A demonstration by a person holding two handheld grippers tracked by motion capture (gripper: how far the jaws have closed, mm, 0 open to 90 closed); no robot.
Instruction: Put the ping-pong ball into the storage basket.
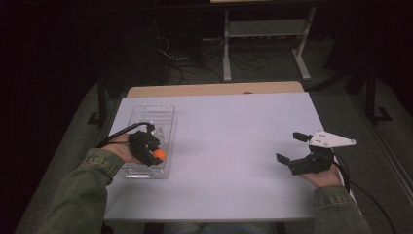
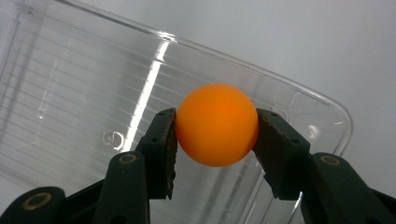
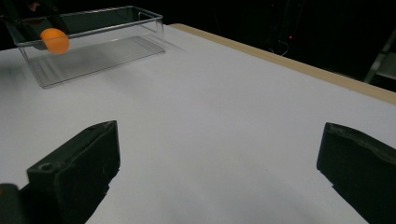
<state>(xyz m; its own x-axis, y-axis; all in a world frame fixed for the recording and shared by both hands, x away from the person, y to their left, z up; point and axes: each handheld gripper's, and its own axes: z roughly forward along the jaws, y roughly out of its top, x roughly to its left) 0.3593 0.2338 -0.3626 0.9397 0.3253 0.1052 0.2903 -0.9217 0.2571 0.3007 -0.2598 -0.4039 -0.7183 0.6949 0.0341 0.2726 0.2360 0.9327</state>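
Over tray [image 1: 146,113], near end | left gripper [image 1: 157,154] pinching orange ball [image 2: 217,125], pad [image 2: 163,140] tight on each side; ball held above clear tray floor, near a corner | right gripper [image 1: 291,147] at table [image 1: 229,146] right side, jaws spread wide, nothing between, well apart from tray

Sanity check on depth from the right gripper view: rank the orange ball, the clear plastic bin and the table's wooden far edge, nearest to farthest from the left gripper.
1. Orange ball: clamped between the left gripper's jaws, at the bin's near end.
2. Clear plastic bin: right under and around the ball.
3. Wooden far edge: across the white table, well past the bin.
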